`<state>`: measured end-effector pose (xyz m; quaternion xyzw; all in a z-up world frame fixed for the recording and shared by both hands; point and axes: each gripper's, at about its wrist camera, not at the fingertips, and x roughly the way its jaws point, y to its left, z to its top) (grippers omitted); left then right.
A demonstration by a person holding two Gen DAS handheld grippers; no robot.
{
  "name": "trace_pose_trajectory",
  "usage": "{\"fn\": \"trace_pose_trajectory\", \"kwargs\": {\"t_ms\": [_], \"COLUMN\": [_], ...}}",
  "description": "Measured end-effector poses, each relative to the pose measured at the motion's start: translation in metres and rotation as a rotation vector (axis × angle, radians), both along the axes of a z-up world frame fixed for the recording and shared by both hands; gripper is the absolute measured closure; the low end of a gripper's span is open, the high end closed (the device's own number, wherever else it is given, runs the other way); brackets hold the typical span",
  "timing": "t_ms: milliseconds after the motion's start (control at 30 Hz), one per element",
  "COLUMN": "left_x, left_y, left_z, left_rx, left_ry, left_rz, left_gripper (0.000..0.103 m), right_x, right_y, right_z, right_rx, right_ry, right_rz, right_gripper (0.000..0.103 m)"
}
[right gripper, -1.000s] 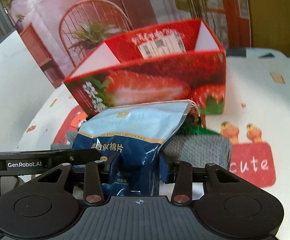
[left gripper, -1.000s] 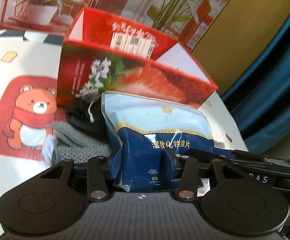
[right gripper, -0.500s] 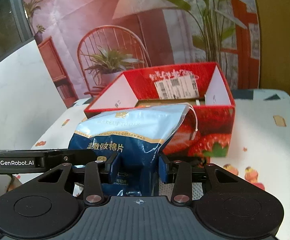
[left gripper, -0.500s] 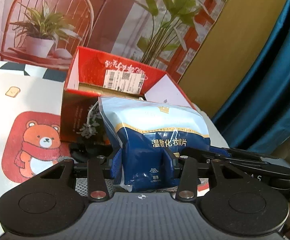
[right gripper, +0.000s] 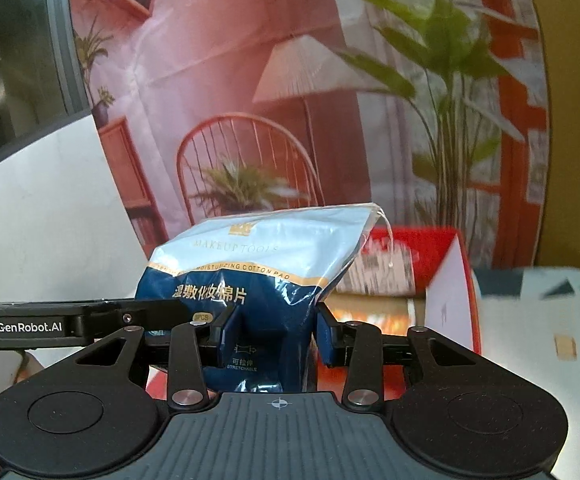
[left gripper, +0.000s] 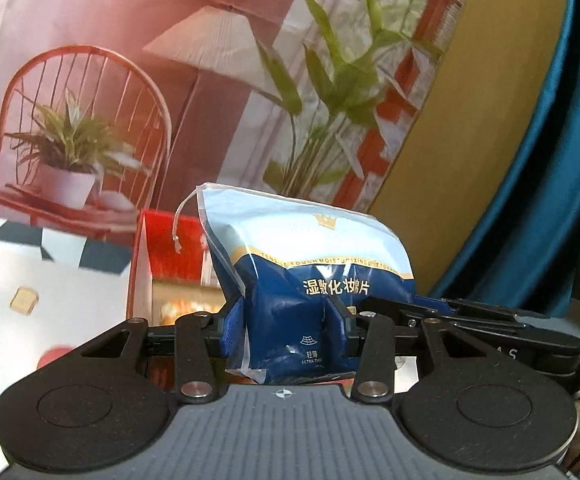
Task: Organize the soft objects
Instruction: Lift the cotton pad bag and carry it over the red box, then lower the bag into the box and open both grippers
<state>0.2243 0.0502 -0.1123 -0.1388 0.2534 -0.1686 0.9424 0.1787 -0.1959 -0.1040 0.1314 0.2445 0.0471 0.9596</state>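
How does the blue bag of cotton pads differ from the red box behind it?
The bag of cotton pads is soft, crinkled blue plastic; the red box is stiff cardboard. The bag is sealed, held aloft by both tongs, left and right; the box sits open-topped on the table. Both carry printed labels.

Left gripper [left gripper: 288, 334], right gripper [right gripper: 268, 338]: black linkages, silver rivets, blue jaws, "GenRobot.AI" lettering.

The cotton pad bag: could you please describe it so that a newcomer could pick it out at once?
Find the open red strawberry box on the white patterned tablecloth. In front of it, the cotton pad bag is held up, pinched low down by the left gripper and the right gripper. It alone is glossy plastic, pale blue above, navy below, with a white drawstring.
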Motion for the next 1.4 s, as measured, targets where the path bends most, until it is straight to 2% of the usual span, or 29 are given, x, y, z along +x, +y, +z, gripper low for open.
{"fn": "trace_pose_trajectory", "kwargs": {"t_ms": [133,267,367,533,767,967,1167,1400], "left_x": [0.034,0.073,0.104,0.139,0.159,0.163,0.161,0.156], "left_y": [-0.007,-0.01,-0.017,-0.026,-0.034,-0.034,-0.031,-0.032], "left_z": [0.0,-0.013,-0.031,-0.064,-0.097,-0.108,-0.101,-0.096], "left_rx": [0.017,0.022,0.049,0.096,0.16,0.195,0.205,0.233], "left_ry": [0.029,0.11,0.166,0.294,0.424,0.444,0.415,0.385], "left_rz": [-0.004,-0.027,-0.051,-0.066,-0.108,-0.117,-0.102,-0.085], "left_gripper": [0.057,0.058,0.058,0.058,0.06,0.06,0.06,0.06], "right_x": [0.034,0.065,0.09,0.125,0.144,0.156,0.166,0.173], "right_y": [-0.012,-0.022,-0.035,-0.058,-0.06,-0.062,-0.062,-0.051], "right_z": [0.006,-0.005,-0.024,-0.066,-0.109,-0.128,-0.138,-0.14], "right_rx": [-0.003,-0.028,-0.029,0.025,0.025,0.04,0.013,-0.082], "right_ry": [0.011,0.059,0.121,0.244,0.405,0.49,0.571,0.624], "right_rz": [-0.004,-0.012,-0.028,-0.061,-0.069,-0.054,-0.054,-0.027], "right_gripper": [0.067,0.067,0.067,0.068,0.071,0.074,0.075,0.074]}}
